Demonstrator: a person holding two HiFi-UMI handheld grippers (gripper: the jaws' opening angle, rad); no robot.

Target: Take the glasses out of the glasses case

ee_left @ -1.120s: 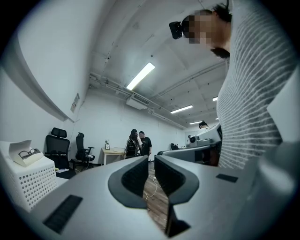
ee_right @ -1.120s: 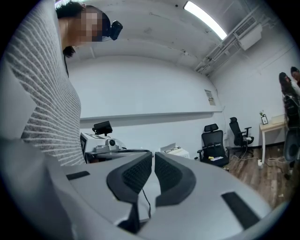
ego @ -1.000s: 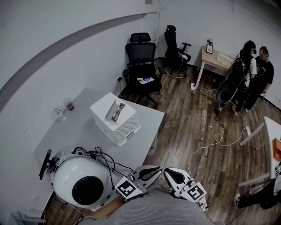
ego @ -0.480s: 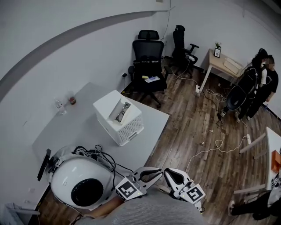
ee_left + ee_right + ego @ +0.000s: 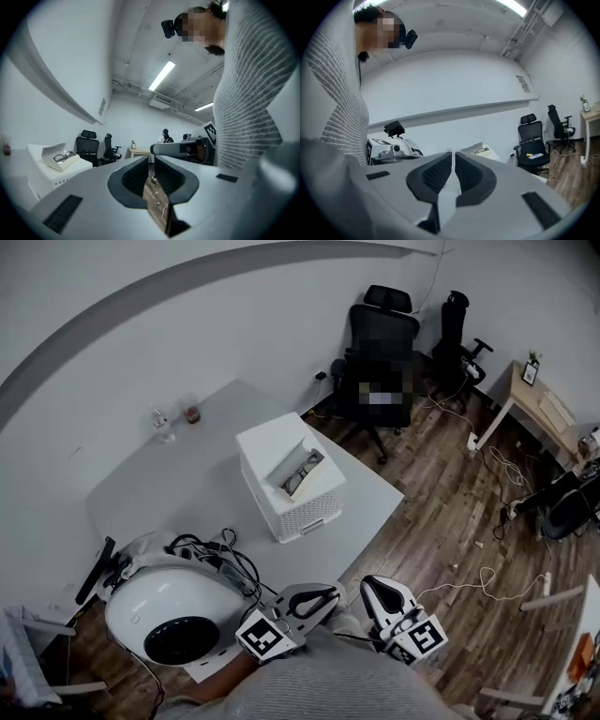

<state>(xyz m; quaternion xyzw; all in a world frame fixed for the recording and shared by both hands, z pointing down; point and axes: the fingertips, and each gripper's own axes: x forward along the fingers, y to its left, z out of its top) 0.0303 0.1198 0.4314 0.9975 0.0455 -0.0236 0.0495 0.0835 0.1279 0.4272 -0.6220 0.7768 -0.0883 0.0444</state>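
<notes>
The open white glasses case (image 5: 292,463) lies on top of a white perforated box (image 5: 300,507) on the grey table (image 5: 178,493). Dark-framed glasses (image 5: 303,472) rest inside it. Both grippers hover low near my body, well short of the box and off the table's near corner. My left gripper (image 5: 330,594) is shut and holds nothing. Beside it, my right gripper (image 5: 367,585) is shut and empty too. In the left gripper view the case (image 5: 56,161) with the glasses (image 5: 63,155) shows far left of the jaws (image 5: 150,159). The right gripper view has the glasses (image 5: 481,151) just beyond the jaws (image 5: 453,154).
A white domed device (image 5: 173,615) with black cables sits on the table's near end. A small jar (image 5: 192,413) and a glass (image 5: 161,423) stand at its far corner. Office chairs (image 5: 380,362) and a desk (image 5: 544,409) stand behind; cords lie on the wood floor (image 5: 469,521).
The head view has swung, so the table and box now sit nearer the middle and the two people at the right are out of frame. Both grippers moved along, still shut.
</notes>
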